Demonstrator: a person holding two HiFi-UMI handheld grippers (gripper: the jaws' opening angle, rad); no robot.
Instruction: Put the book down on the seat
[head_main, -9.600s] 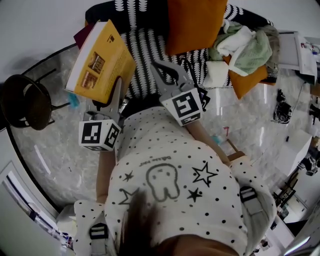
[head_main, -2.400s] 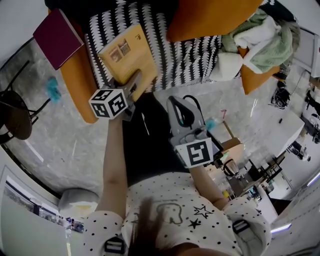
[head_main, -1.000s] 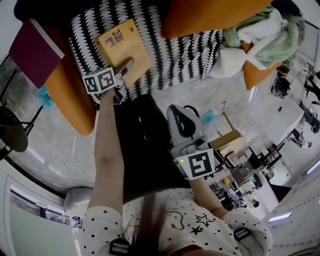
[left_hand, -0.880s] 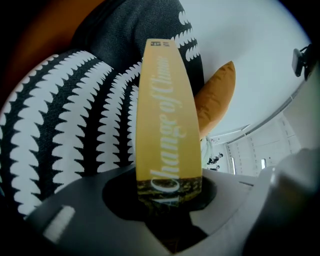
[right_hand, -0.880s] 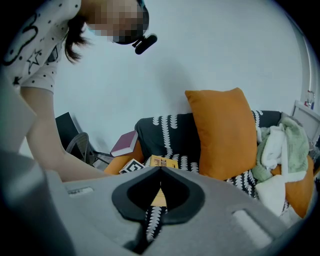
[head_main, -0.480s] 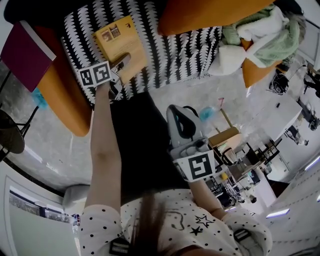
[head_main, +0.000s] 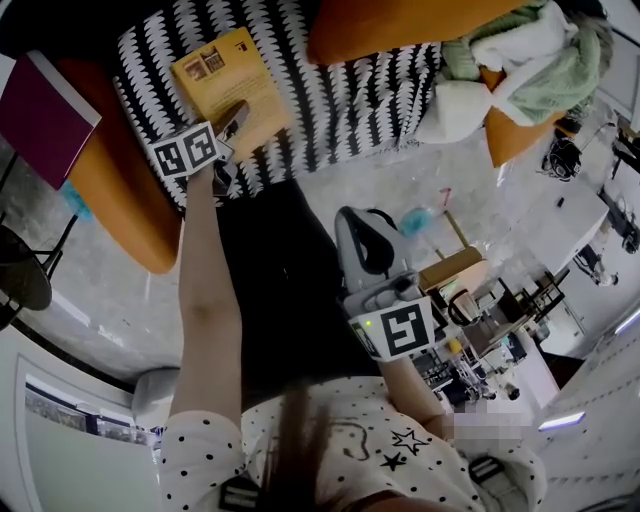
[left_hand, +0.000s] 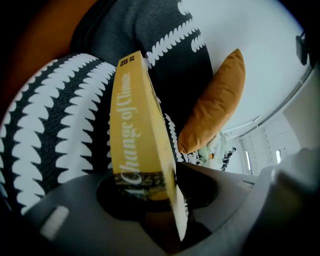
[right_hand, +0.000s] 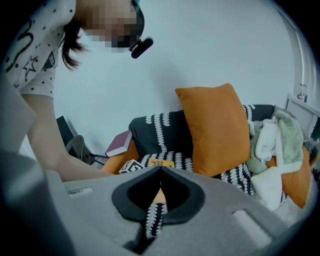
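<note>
The right gripper (head_main: 367, 220) hangs clenched, empty. Ahead of it, the left gripper (head_main: 237, 115) has just been opening its jaws, now slack around the yellow book (head_main: 215, 75) lying on the black-and-white sofa seat (head_main: 350, 105). An orange cushion (head_main: 400, 30) sits beyond.

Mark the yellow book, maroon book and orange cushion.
yellow book (head_main: 222, 82), head view, middle of its cover.
maroon book (head_main: 45, 118), head view, middle of its cover.
orange cushion (right_hand: 220, 131), right gripper view, centre of its face.

Living-room corner, home-like: black-white patterned sofa (head_main: 370, 100), orange cushion (head_main: 400, 25), laundry heap (head_main: 520, 60); cluttered equipment benches (head_main: 500, 320) alongside.
</note>
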